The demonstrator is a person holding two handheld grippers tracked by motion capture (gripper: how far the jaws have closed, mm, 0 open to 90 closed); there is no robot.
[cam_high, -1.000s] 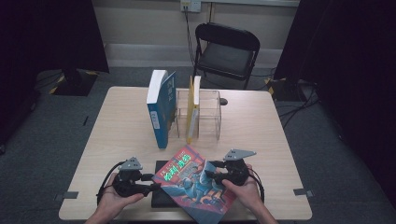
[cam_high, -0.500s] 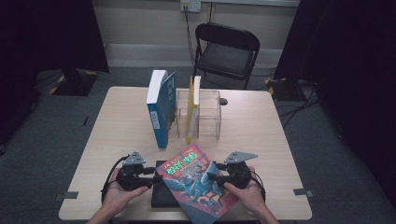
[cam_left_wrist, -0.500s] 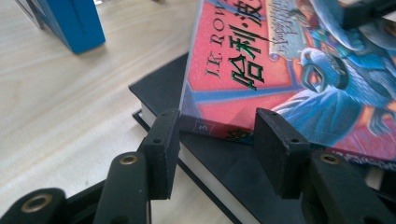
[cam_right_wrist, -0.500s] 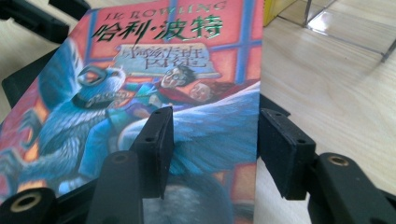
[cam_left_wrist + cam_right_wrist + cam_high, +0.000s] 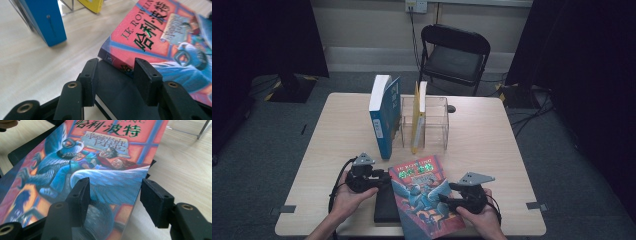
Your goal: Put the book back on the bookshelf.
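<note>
A colourful paperback point(image 5: 422, 192) with Chinese title lettering lies askew on a black book point(image 5: 386, 205) near the table's front edge. My left gripper point(image 5: 384, 179) is at the paperback's left edge. In the left gripper view its jaws point(image 5: 116, 75) have just been closing and stand apart over the black book point(image 5: 117, 97), the paperback's spine corner point(image 5: 112, 58) between them. My right gripper point(image 5: 444, 200) is at the paperback's right edge. Its jaws point(image 5: 120, 195) have just been opening, one over the cover point(image 5: 100, 157), one past the edge, neither pad pressing.
A thick blue book point(image 5: 384, 112) stands upright mid-table against a clear acrylic holder point(image 5: 434, 122), which has a yellow book point(image 5: 418, 117) in it. A black folding chair point(image 5: 454, 55) stands behind the wooden table point(image 5: 492, 145). Bare tabletop lies left and right.
The left hand has moved a little away from the person, up to the paperback's left edge. The right hand has drawn back toward the front edge. The paperback has barely shifted.
</note>
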